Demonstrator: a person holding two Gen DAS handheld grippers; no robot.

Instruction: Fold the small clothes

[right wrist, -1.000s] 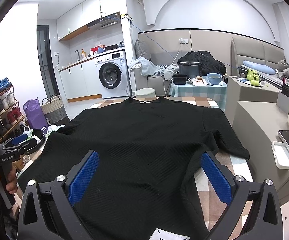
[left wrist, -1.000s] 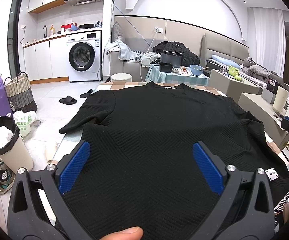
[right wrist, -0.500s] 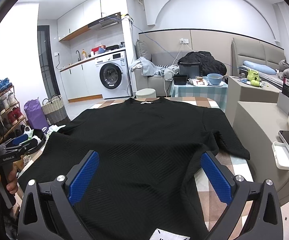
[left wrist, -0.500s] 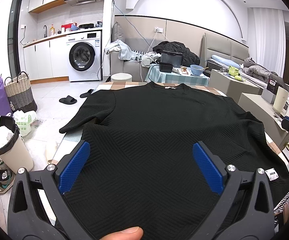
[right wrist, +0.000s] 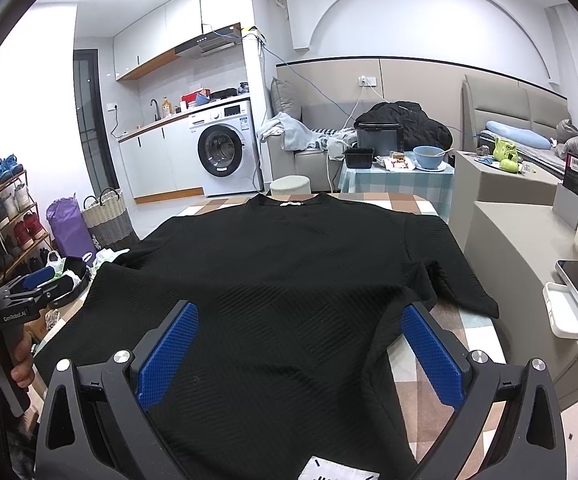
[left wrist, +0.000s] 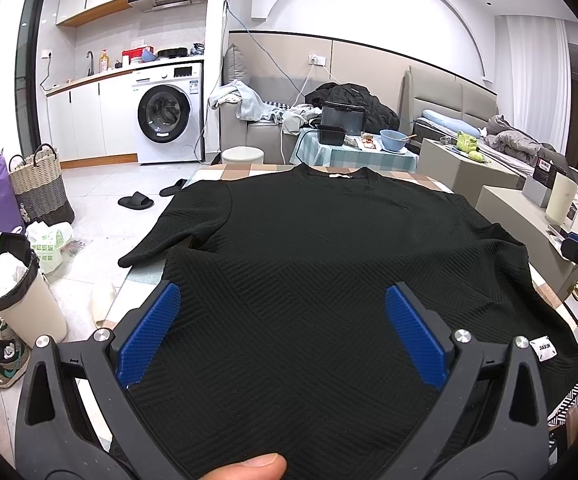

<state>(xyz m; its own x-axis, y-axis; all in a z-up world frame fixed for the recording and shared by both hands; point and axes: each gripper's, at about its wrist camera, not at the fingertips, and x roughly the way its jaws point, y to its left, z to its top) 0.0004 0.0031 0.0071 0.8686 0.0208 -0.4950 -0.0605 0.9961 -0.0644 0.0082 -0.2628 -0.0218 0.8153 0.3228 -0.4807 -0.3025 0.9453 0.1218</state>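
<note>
**Two Grippers Spread Above One Black Top**

Left gripper (left wrist: 281,312) held low over the hem, jaws wide apart, grasping nothing. Right gripper (right wrist: 299,328) likewise poised, released and empty. One black top (left wrist: 321,264) laid flat on the checked table (right wrist: 421,200), neckline far, two sleeves spread sideways. Beyond: one washing machine (left wrist: 167,118), one blue bowl (right wrist: 429,157).

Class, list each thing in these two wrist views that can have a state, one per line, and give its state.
Black shirt: spread flat, unfolded, on the table.
Left gripper: open, holding nothing.
Right gripper: open, holding nothing.
Washing machine: door shut.
Bin: lid up.
</note>
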